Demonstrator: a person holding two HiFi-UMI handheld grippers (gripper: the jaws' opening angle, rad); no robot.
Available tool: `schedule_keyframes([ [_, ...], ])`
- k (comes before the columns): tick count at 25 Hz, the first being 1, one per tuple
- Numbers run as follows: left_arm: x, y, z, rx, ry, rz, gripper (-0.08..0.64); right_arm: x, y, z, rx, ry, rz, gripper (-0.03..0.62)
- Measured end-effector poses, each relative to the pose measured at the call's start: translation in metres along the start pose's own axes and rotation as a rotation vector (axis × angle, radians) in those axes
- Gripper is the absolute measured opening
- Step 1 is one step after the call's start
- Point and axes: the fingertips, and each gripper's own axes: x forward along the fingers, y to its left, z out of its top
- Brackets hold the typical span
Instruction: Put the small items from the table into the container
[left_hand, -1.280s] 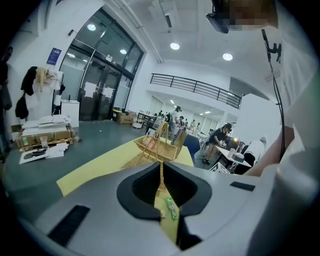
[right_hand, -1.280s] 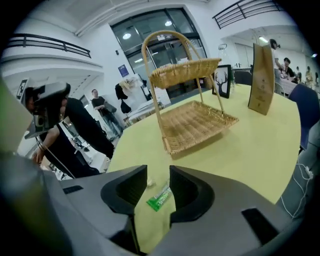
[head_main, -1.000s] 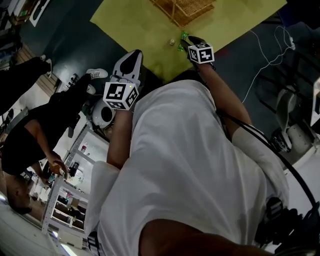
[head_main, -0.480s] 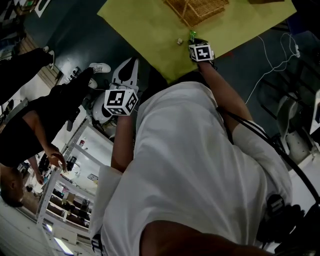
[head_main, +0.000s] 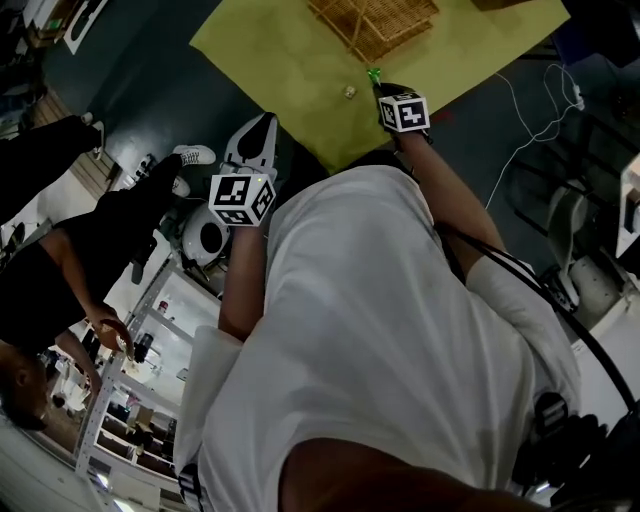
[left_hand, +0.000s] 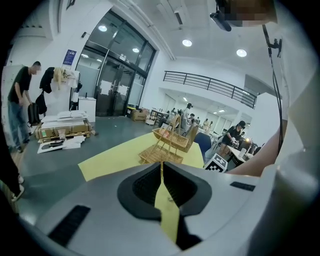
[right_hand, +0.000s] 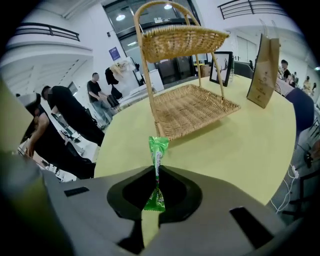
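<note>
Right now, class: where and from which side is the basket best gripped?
At the top of its arched handle, from above, jaws across the rod. The basket stands upright; that thin rod should fit between jaws, while both woven trays look too wide and flat.

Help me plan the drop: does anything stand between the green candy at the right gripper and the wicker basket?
Nothing visible does. The right gripper is closing its jaws on the green candy; only bare yellow table lies between it and the wicker basket.
</note>
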Motion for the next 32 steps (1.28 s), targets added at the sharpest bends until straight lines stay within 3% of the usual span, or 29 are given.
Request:
schedule_keyframes([
  [9, -0.002, -0.017, 0.026, 0.055, -0.049, -0.098, 0.009, -0.105, 0.038, 0.061, 0.038, -0.215, 0.012, 0.032],
  [15, 0.033, -0.04, 0.029, 0.074, -0.051, -0.131, 0.009, -0.146, 0.017, 0.105, 0.022, -0.326, 0.021, 0.032],
  [24, 0.014, -0.027, 0.045, 0.076, -0.091, -0.102, 0.009, -0.16, 0.026, 0.182, -0.04, -0.414, 0.029, 0.032],
  [32, 0.006, -0.012, 0.037, 0.054, -0.082, -0.039, 0.009, -0.129, 0.002, 0.231, 0.013, -0.41, 0.067, 0.032],
])
